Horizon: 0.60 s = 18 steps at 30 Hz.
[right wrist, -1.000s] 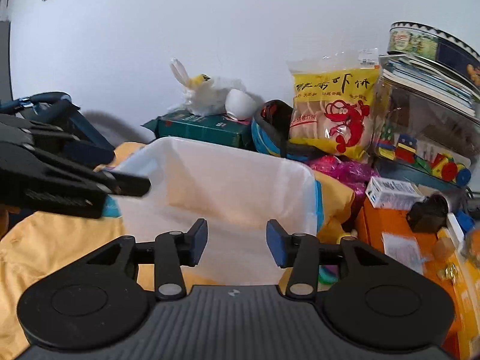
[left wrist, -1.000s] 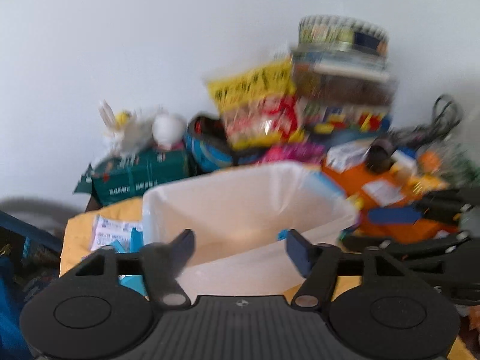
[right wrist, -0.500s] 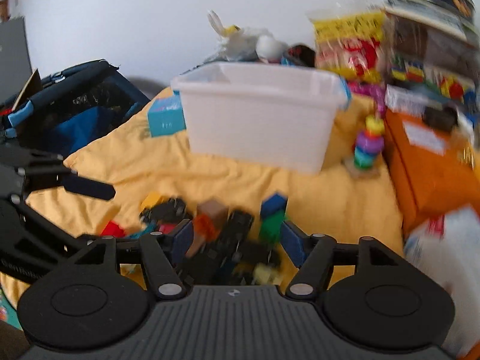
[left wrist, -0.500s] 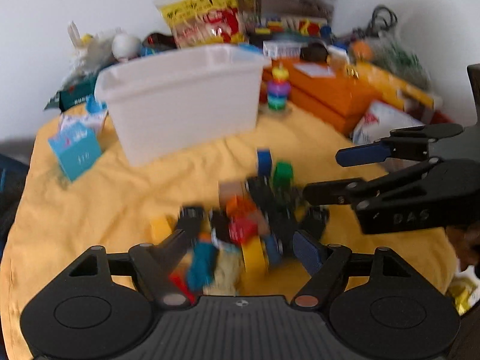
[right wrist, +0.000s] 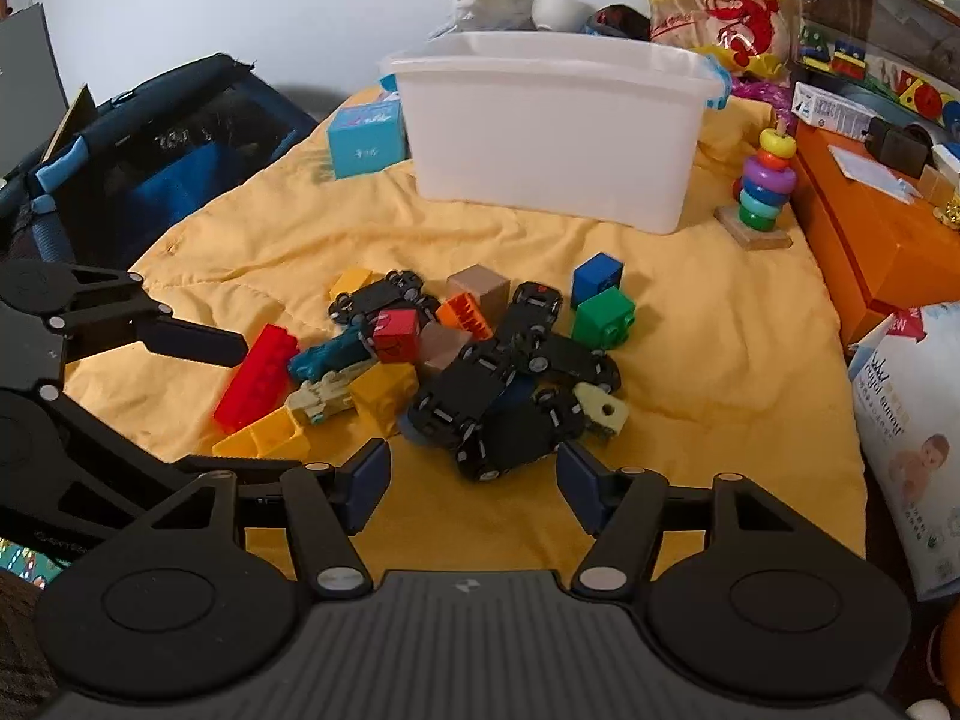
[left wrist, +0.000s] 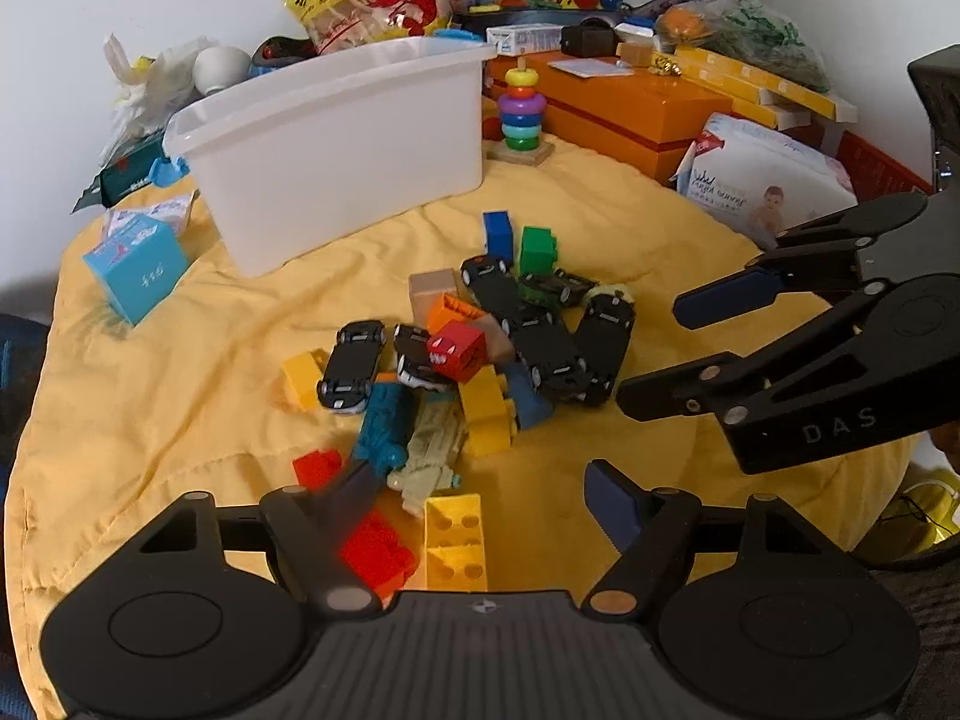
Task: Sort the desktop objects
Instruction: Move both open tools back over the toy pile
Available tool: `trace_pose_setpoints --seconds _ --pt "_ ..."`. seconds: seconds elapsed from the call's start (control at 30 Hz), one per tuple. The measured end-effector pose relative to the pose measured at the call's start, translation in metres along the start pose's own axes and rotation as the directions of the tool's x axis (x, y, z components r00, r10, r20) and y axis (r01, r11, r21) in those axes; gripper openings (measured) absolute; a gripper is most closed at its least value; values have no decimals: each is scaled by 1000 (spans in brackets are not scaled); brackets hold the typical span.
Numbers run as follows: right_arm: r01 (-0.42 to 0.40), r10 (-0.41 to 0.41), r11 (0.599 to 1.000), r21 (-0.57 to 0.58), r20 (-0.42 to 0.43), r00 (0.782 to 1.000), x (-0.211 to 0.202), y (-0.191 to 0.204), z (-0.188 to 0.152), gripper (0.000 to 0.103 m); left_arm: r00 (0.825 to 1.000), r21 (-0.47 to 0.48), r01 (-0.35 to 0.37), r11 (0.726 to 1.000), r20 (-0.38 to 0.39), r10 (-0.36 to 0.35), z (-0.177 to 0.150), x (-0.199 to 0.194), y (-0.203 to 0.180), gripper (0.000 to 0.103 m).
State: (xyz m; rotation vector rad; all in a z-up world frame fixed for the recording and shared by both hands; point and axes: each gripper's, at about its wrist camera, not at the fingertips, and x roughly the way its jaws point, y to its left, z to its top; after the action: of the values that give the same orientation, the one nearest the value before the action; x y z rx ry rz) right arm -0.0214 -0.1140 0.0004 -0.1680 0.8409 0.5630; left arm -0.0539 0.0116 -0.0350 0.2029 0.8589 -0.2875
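The left gripper hangs wide open and empty over the red brick and yellow brick at six o'clock of the toy pile. The right gripper, also spread and empty, hovers just short of the black cars. The white bin waits at twelve o'clock. The toys overlap, so closing on one may drag or scatter its neighbours.
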Motion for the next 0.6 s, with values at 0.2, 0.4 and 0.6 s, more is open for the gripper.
trace_pose_setpoints --seconds 0.2,0.4,0.6 --pt "6 -6 1000 -1 -18 1000 0 3 -5 65 1000 -36 14 999 -9 -14 -4 -1 2 75" --pt "13 -13 1000 0 -16 1000 -1 4 -5 66 1000 -31 11 999 -6 -11 -5 -3 0 75" --pt "20 -20 1000 -11 -5 1000 -1 6 -3 67 1000 -48 4 999 -6 -4 -5 -4 3 75"
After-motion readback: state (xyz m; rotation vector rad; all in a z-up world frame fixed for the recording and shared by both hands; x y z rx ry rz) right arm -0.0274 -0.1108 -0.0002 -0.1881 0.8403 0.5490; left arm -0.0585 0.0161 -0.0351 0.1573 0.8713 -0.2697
